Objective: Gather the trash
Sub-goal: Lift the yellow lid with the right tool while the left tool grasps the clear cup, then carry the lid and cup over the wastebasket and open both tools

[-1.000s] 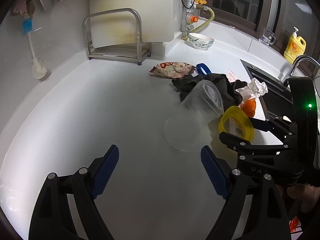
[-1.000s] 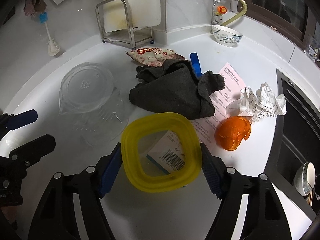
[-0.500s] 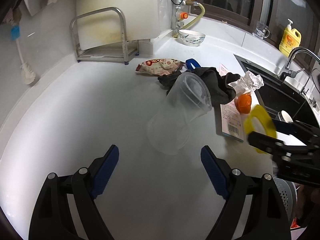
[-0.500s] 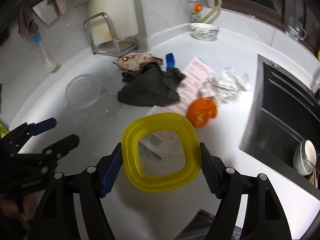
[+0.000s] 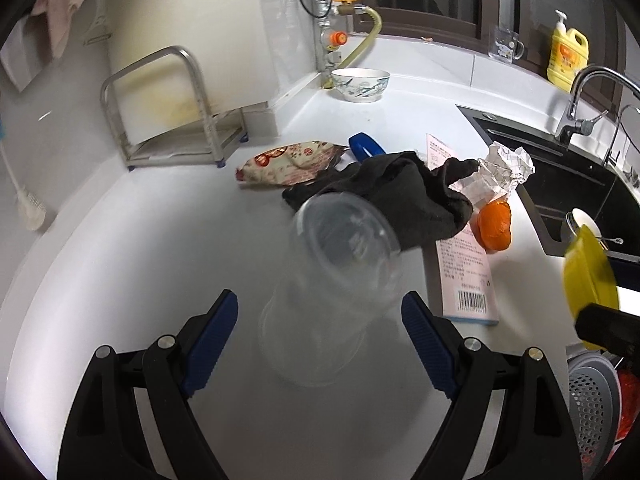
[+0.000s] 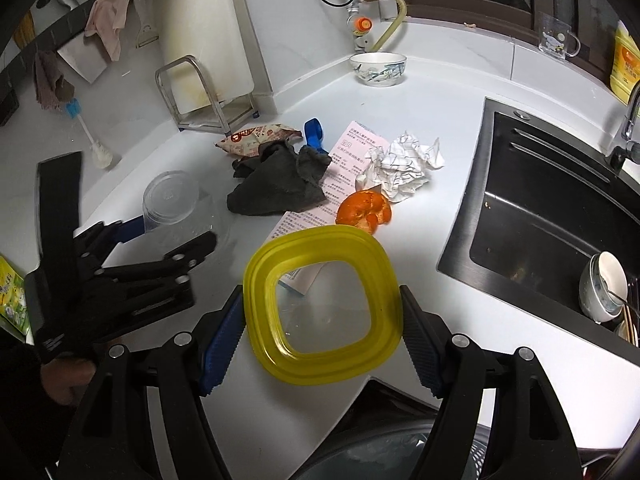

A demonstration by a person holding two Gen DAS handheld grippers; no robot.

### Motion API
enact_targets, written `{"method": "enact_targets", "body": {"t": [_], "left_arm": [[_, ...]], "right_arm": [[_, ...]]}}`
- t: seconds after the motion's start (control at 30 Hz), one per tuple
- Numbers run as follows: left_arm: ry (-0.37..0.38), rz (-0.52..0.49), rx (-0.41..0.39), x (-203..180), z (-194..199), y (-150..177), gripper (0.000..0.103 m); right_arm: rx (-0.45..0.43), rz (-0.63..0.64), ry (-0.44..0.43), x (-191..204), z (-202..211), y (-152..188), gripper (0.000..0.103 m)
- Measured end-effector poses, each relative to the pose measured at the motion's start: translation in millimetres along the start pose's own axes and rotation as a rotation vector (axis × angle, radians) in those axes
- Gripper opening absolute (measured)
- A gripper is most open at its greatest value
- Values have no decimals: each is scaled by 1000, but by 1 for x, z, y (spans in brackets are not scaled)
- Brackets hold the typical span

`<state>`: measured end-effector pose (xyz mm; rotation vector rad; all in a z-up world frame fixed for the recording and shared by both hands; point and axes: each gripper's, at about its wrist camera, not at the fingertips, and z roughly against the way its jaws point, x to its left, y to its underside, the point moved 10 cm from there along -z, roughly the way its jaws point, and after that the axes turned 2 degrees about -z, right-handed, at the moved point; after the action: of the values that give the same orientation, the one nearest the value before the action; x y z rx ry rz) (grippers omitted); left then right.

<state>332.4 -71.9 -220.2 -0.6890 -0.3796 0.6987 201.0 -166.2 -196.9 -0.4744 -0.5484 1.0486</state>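
Gripping a yellow-rimmed lid (image 6: 256,280) by two opposite edges, clamped it in the right tongs (image 6: 322,312), both blue pads pressed against the yellow rim. Held that lid off the white tabletop (image 6: 460,92), over its near edge in the right wrist view, with the clear middle panel facing the camera. Showed the same lid edge-on at the far right of the left wrist view, in front of the black sink (image 5: 560,184).

Had the left tongs (image 5: 320,320) spread wide and gripping nothing, with a clear plastic tub (image 5: 340,264) just ahead of the gap and neither pad touching it. Found the tub lying tilted on the tabletop, just beside a dark grey cloth (image 5: 400,196).

Found the rest of the trash on the tabletop beyond the lid:
- a pink leaflet (image 6: 352,152) lying flat, one side tucked under the cloth;
- an orange peel (image 6: 362,210) sitting on the leaflet's right edge;
- a crumpled paper (image 6: 404,170) just beyond the peel, touching the leaflet;
- a snack wrapper (image 6: 256,138) at the cloth's far side, next to a blue plastic piece (image 6: 314,132).

Noted a patterned bowl (image 6: 378,68) farther back by the wall, well apart from the trash. Caught a grey perforated basket (image 5: 592,404) below the tabletop's edge, at the lower right of the left wrist view.
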Motion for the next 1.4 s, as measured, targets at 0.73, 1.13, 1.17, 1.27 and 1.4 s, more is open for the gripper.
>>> {"method": "enact_targets", "body": {"t": [0.73,1.13,1.17,1.27,1.4], "left_arm": [[31,39,3,-11,27,1,27],[-33,86,37,-32,92,24,27],[-39,92,40,-37,98,27,27],[-55,119,51,-54,116,37,27],[-83,148,59,-81,140,46,27]], "right_arm": [[9,-13,-38,0,14,20,71],[-6,6,-125,-6,53,38,71],[-9,18,-136,-8,60,42,71],[-1,42,-161,-19,73,53,71],[17,67,-188,-38,93,71,71]]}}
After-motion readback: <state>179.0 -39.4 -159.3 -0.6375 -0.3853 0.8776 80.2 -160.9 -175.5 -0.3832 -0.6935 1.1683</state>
